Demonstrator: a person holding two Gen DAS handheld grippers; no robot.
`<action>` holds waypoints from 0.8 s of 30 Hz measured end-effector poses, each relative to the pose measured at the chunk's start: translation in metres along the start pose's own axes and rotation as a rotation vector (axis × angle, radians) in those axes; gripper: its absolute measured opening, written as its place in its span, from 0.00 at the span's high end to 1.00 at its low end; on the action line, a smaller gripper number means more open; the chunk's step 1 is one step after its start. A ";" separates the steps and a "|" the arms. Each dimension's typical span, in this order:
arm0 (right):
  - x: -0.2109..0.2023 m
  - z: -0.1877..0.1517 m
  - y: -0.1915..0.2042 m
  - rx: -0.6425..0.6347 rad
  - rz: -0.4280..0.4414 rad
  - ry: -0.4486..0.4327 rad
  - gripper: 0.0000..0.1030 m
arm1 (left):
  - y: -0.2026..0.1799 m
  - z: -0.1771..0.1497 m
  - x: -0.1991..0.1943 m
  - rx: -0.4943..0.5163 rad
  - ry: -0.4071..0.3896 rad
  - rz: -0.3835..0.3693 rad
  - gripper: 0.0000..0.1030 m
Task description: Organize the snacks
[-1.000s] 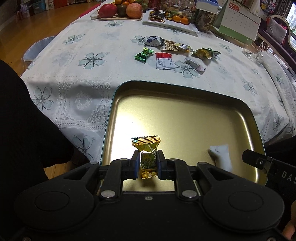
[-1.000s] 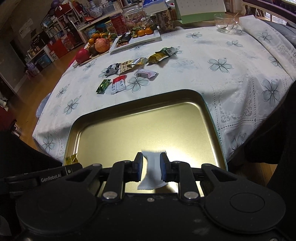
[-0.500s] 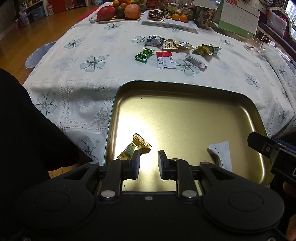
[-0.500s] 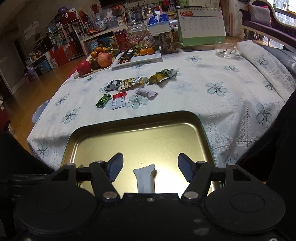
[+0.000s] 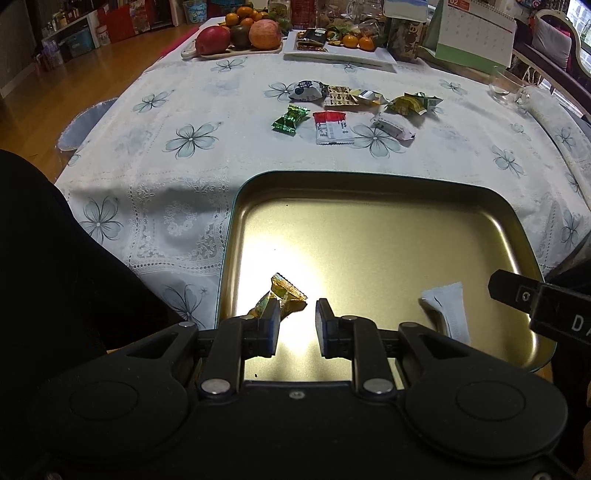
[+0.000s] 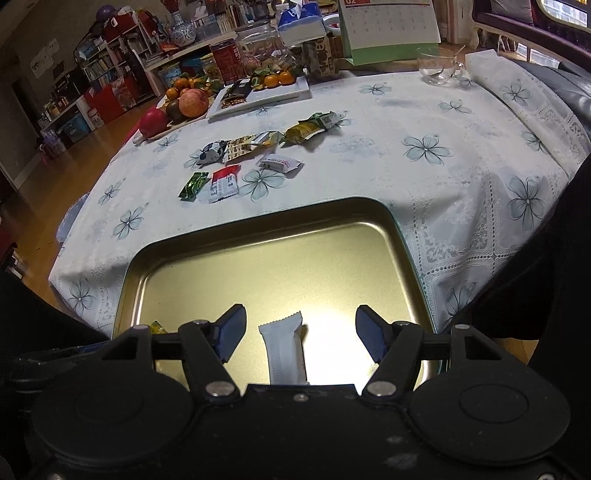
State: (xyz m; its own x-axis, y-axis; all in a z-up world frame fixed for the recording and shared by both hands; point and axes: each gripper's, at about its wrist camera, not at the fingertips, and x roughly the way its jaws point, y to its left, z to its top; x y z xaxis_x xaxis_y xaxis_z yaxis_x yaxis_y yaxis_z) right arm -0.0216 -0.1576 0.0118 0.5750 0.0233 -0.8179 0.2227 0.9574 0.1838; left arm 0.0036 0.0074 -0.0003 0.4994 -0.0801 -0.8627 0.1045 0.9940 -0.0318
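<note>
A gold metal tray (image 5: 369,192) (image 6: 266,221) sits on the near table edge. A gold-green candy (image 5: 284,295) lies in its near left part, just ahead of my left gripper (image 5: 296,321), which is open and empty. A white snack packet (image 6: 284,347) (image 5: 448,310) lies in the tray's near right part between the spread fingers of my right gripper (image 6: 301,332), which is open wide. Several loose snacks lie beyond the tray: a green candy (image 5: 290,117) (image 6: 192,185), a red-white packet (image 5: 332,127) (image 6: 224,183), a white wrapper (image 5: 393,126) (image 6: 280,163).
A row of more wrapped snacks (image 5: 343,95) lies farther back. A fruit board (image 5: 236,37), a white plate (image 5: 340,51), jars, a desk calendar (image 5: 472,33) and a glass cup (image 6: 437,68) stand at the table's far side. A dark-clothed person borders both near corners.
Both grippers opened and let go: the gold-green candy dropped into the tray's left part, the white packet into its right part. Both grippers drew back and rose slightly.
</note>
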 end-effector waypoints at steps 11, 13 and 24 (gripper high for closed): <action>0.004 -0.003 0.002 -0.030 -0.059 0.035 0.33 | 0.002 -0.001 -0.004 -0.016 -0.044 0.004 0.69; 0.005 -0.002 0.001 -0.015 -0.070 0.038 0.32 | 0.003 -0.001 -0.003 -0.029 -0.042 0.003 0.69; 0.013 -0.001 -0.007 0.082 -0.112 0.076 0.29 | 0.005 -0.002 -0.002 -0.040 -0.045 0.008 0.69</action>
State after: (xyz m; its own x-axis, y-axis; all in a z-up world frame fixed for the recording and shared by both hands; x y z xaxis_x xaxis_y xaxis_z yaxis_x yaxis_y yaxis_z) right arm -0.0164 -0.1641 -0.0010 0.4824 -0.0577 -0.8740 0.3473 0.9287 0.1304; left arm 0.0016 0.0126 0.0004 0.5385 -0.0747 -0.8393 0.0665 0.9967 -0.0461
